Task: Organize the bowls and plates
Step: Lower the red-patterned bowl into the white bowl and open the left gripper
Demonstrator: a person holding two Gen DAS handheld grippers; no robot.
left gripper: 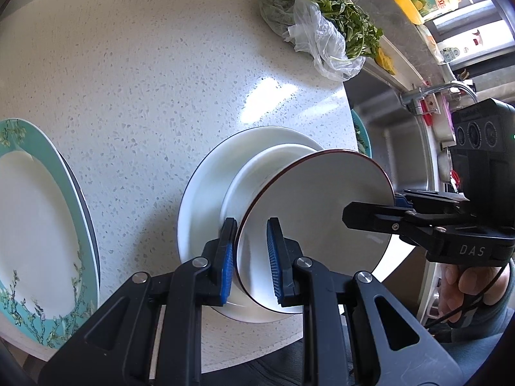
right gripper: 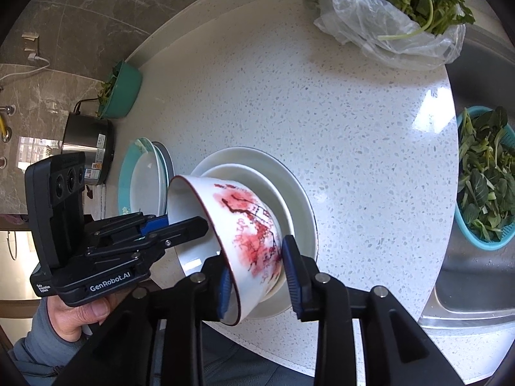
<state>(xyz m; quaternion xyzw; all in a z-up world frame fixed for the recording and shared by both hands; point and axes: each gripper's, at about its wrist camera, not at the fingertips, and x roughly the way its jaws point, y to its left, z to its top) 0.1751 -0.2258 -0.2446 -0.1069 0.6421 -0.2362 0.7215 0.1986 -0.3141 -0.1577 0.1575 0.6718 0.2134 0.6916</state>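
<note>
tilted on its side over the white plates: a red-blossom bowl (right gripper: 244, 225), mouth turned toward the left, dark red rim showing. straddled at the rim by the left gripper (left gripper: 251, 257), one blue pad inside the bowl and one outside, with a gap visible beside the inner pad, so cannot tell whether clamped. straddled on the opposite side by the right gripper (right gripper: 260, 270), spread wide around the painted wall, the right-hand finger clear of the bowl, not gripping. stacked beneath on the speckled surface (right gripper: 338, 135): a small white plate (left gripper: 248, 173) on a large white plate (left gripper: 206, 186). off to the left, near the surface edge, a teal floral plate (left gripper: 42, 225) atop other plates. at the back, a plastic bag of greens (right gripper: 392, 9). in the sink (right gripper: 476, 276), a blue basket of leaves (right gripper: 482, 177). near the wall, a steel pot (right gripper: 87, 148) and a green bowl (right gripper: 124, 90).
</note>
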